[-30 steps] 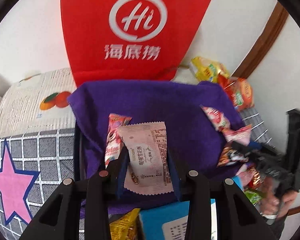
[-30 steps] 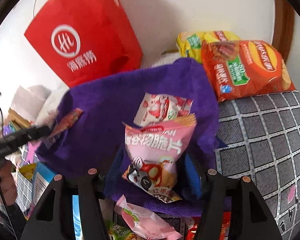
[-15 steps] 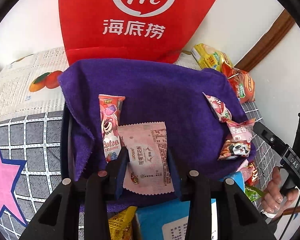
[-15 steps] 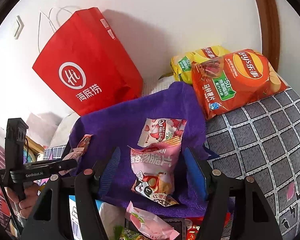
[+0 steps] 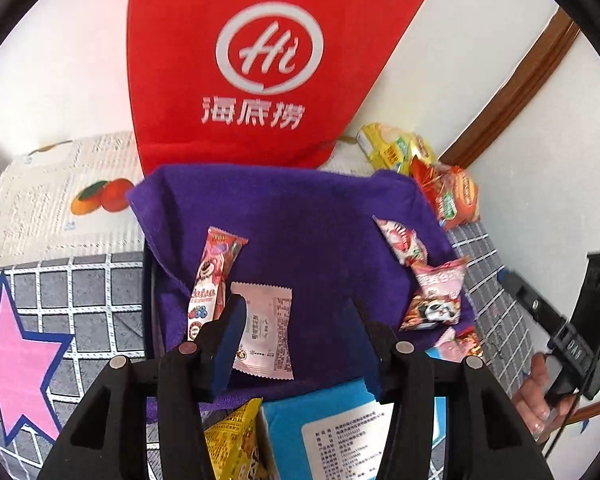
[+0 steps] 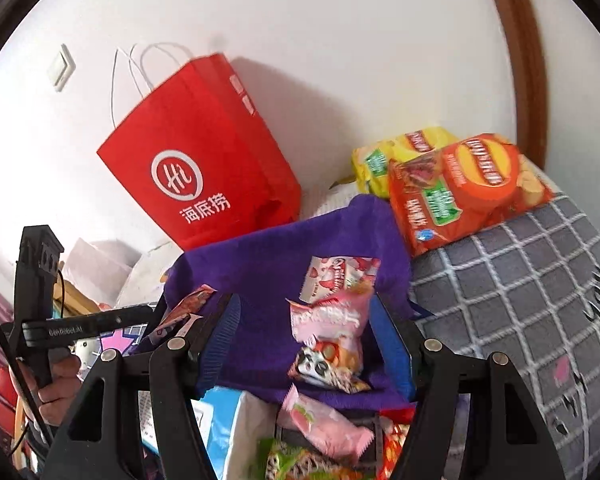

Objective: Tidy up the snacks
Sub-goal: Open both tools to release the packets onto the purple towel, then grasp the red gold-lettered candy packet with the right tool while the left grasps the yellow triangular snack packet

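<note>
Snacks on purple cloth (image 5: 300, 232), both claws spread.
Left claw (image 5: 296, 344) over pale pink wafer pack (image 5: 266, 332), lower centre; right claw (image 6: 312, 344) around pink panda bag (image 6: 330, 340), not gripping.

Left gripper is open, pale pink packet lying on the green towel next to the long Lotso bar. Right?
Only the towel colour is wrong: the towel is purple, not green, as the left wrist view shows. The rest holds: the left gripper is open, and the pale pink packet lies on the towel beside the long Lotso bar.
</note>
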`<state>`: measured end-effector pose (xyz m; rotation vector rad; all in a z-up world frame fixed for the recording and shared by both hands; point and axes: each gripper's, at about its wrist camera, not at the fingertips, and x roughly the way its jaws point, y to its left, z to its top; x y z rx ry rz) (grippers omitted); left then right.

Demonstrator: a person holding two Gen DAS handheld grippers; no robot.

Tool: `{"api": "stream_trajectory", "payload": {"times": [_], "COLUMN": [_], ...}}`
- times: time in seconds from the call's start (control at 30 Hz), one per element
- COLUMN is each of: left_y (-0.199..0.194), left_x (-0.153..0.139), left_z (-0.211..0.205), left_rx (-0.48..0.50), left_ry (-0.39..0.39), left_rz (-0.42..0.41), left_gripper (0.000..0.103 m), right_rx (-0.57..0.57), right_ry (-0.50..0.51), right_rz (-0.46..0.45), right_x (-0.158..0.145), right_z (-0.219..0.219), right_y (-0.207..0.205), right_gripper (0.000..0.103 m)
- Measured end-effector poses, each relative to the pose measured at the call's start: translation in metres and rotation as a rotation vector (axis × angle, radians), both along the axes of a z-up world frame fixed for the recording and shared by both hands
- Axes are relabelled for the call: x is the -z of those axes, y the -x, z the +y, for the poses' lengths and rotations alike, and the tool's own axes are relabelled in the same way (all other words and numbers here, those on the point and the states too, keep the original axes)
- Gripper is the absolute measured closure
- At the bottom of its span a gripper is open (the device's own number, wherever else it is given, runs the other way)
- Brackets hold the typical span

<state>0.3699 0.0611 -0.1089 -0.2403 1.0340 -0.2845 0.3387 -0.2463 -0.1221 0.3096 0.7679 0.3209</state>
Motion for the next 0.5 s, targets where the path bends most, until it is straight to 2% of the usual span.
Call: {"api": "stream_trajectory", "payload": {"times": [0.27, 0.37, 0.5], "left_y": [0.011, 0.017, 0.023], "left_x": [-0.021, -0.031, -0.040], "left_z": [0.003, 0.004, 0.007], "left_rx": [0.015, 0.024, 0.028], "left_ry": [0.036, 0.046, 0.063], "left_rz": [-0.037, -0.054, -0.071], "left_gripper": [0.052, 0.052, 0.052], "right_rx": [0.099, 0.144, 0.146], "right_ry": [0.130, 0.173, 0.218], "right_rz": [0.006, 0.052, 0.134], "right_x": [0.001, 0.014, 0.039], "right_z": [-0.019, -0.029, -0.032], "right_y": [0.051, 0.067, 0.073], "right_gripper": [0.037, 0.037, 0.037]}}
